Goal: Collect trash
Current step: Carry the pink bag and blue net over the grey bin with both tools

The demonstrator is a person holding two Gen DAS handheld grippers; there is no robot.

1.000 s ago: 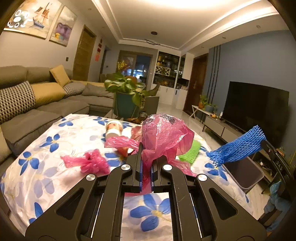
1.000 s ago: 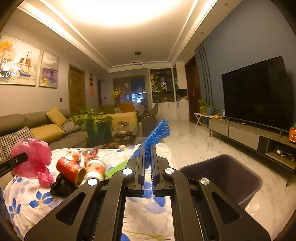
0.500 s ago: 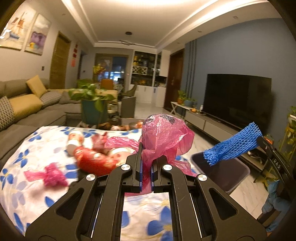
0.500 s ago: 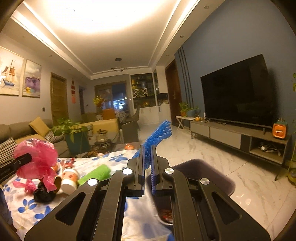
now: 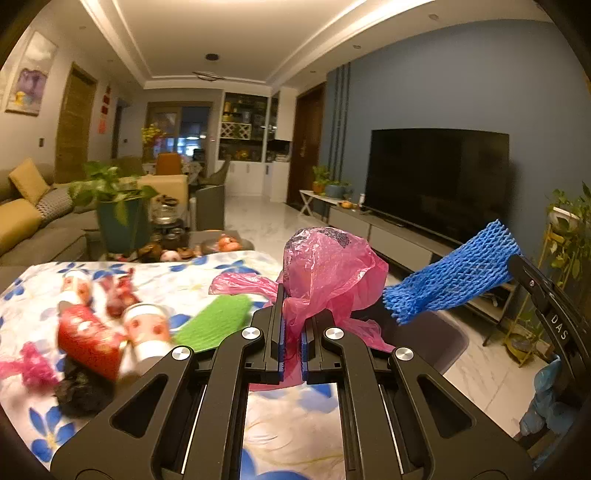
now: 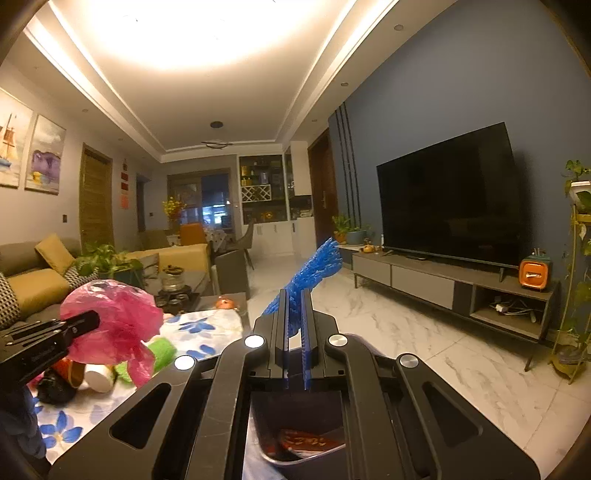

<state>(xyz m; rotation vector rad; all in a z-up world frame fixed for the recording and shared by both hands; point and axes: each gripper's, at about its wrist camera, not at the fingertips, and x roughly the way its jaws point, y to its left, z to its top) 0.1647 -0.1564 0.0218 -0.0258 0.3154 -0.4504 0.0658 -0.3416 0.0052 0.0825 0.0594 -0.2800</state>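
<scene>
Both wrist views face the television (image 5: 437, 181) wall. Left sits over the floral table (image 5: 288, 417); right over the bin (image 6: 295, 448). Shared: table, television.

Ahead and to the right, a blue wall (image 6: 461, 92) carries a big dark television (image 6: 448, 195) over a long low grey cabinet (image 6: 436, 284). Pale marble floor (image 6: 424, 354) runs forward underneath. Off to the left, a grey sofa (image 5: 40, 236) with mustard cushions (image 5: 27, 181), paintings (image 6: 46, 166) on the wall above. Overhead, a bright ceiling light (image 6: 181, 33) glares.
</scene>
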